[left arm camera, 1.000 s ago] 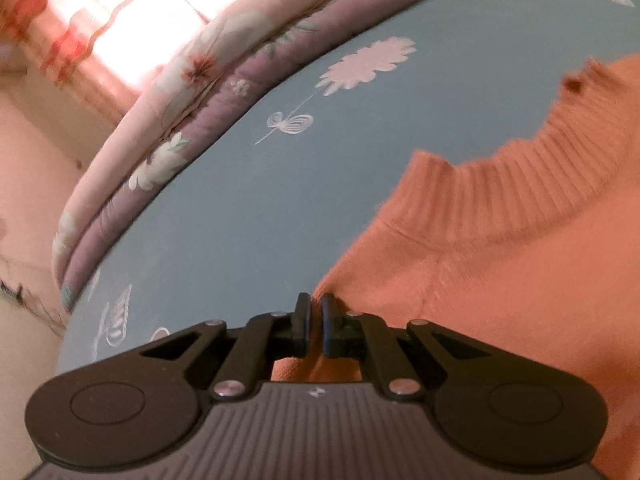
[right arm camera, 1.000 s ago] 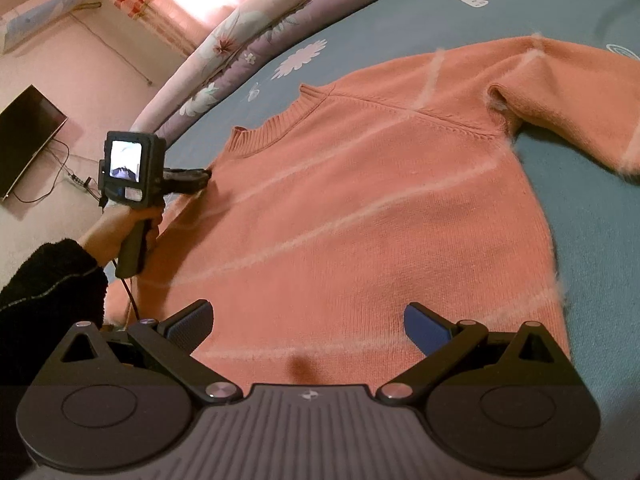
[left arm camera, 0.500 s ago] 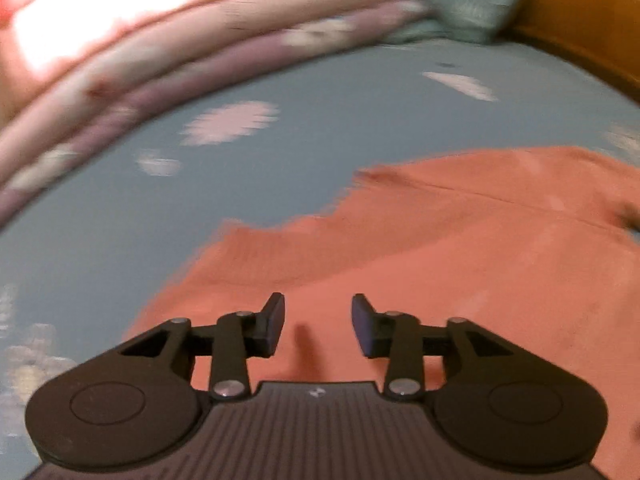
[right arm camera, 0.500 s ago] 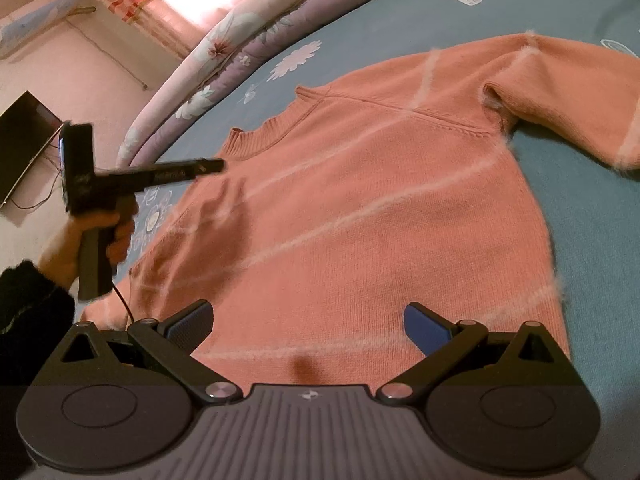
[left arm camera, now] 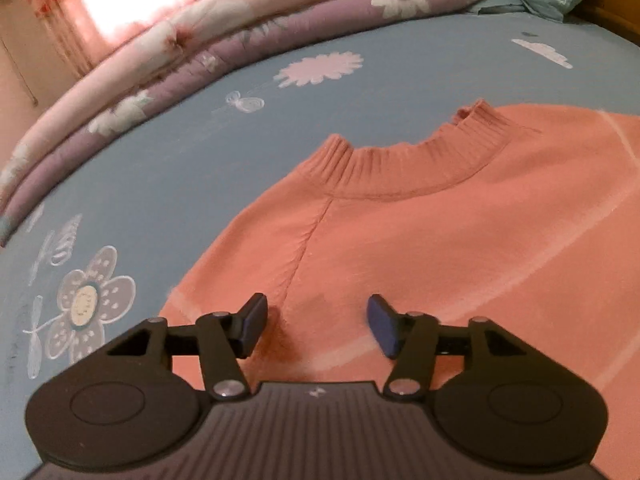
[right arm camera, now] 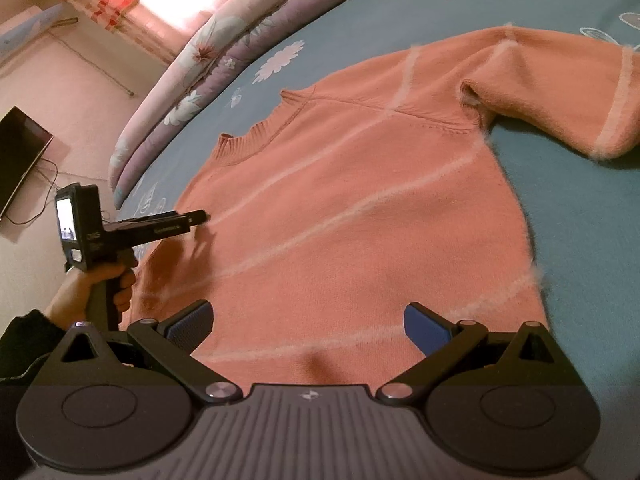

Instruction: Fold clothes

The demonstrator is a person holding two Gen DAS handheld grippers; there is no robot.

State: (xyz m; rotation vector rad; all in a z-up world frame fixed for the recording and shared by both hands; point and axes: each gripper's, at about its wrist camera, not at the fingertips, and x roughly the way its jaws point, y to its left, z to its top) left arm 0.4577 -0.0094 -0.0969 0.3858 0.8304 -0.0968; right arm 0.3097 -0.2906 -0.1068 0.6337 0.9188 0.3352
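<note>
While spread flat on the bed (right arm camera: 580, 208), orange sweater (right arm camera: 360, 208) awaits its first fold. Left claw (left arm camera: 316, 322) opening, nothing between; right claw (right arm camera: 306, 326) wide, empty. Next, probably: grip a sleeve or shoulder, carry inward.

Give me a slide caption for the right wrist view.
Orange sweater lies flat on the blue bedsheet, both grippers empty.

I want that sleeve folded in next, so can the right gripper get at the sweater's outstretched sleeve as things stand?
Probably yes. The right gripper has its jaws wide and empty, and the sleeve lies flat on the bed with nothing on it.
</note>
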